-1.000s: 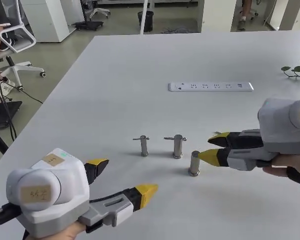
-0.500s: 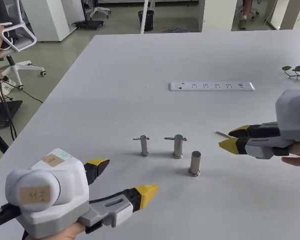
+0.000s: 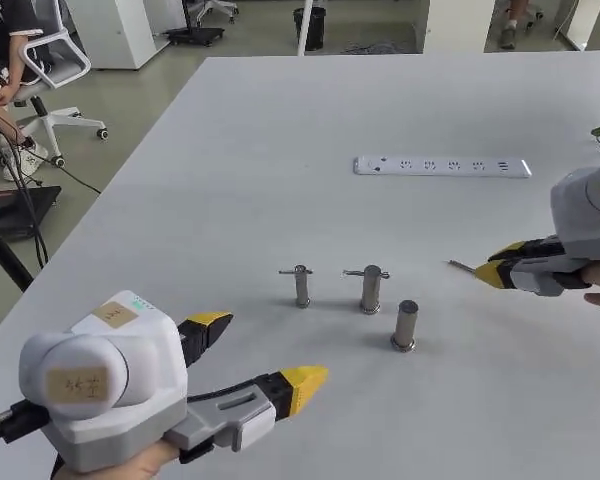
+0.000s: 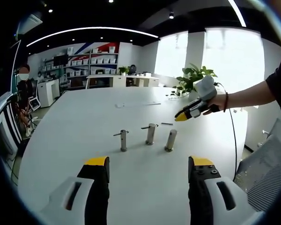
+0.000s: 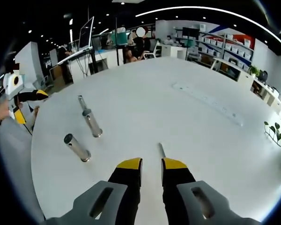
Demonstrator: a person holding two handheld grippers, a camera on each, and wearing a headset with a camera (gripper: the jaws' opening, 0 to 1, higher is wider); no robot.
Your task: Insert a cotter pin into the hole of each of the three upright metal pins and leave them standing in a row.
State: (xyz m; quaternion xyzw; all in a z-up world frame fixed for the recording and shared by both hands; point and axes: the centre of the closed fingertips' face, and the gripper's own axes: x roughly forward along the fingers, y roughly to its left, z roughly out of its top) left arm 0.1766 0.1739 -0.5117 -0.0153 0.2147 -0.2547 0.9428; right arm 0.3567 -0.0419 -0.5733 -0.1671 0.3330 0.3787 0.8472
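3 upright pins on a white table (image 3: pixel 280 150), 2 of them fitted.
Mid-frame in the head view, the left pin (image 3: pixel 301 286) and middle pin (image 3: pixel 370 289) each carry a cotter pin through the top; the right pin (image 3: pixel 406 326) is bare. A loose cotter pin (image 3: pixel 462 266) lies just ahead of the right gripper (image 3: pixel 495 268), whose jaws are nearly together on nothing. The left gripper (image 3: pixel 260 350), lower left, gapes wide.

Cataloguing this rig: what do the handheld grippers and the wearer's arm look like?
The left claw and right claw have rounded white housings, grey jaws and yellow tips. The left carries tan handwritten stickers and a black cable at its rear. The right arm wears a black sleeve and dark wristband.
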